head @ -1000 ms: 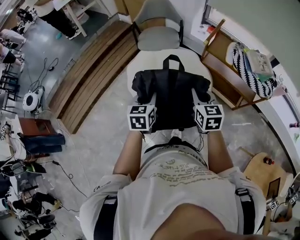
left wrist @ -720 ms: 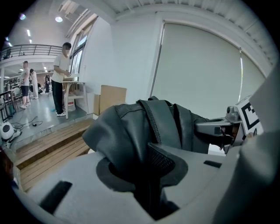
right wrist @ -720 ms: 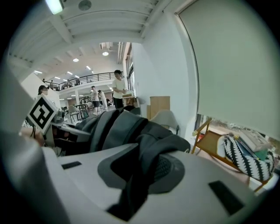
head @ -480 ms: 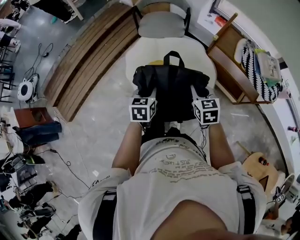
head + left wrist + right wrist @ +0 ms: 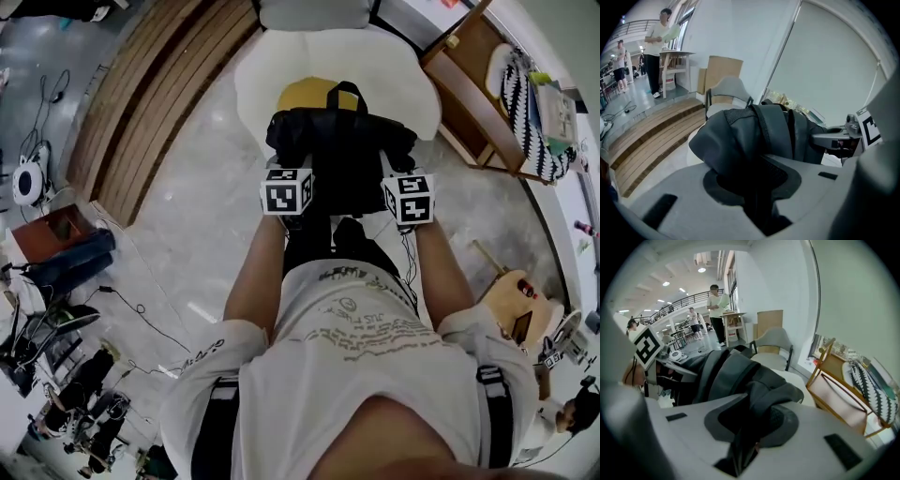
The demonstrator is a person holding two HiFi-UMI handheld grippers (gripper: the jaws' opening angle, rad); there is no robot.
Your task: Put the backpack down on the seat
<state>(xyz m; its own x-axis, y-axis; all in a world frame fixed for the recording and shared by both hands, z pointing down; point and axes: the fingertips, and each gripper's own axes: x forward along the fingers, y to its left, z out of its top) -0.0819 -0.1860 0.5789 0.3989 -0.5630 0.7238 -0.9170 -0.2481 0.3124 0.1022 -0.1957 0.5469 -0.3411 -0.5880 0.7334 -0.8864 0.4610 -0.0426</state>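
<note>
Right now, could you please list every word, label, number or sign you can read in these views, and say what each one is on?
No text is clear enough to quote.
Print on the person's shirt: several lines of pale lettering, too small and warped to read.
Faces of the marker cubes: black-and-white square codes only, no words or numbers.
Surface of the backpack: no label or brand shows.
</note>
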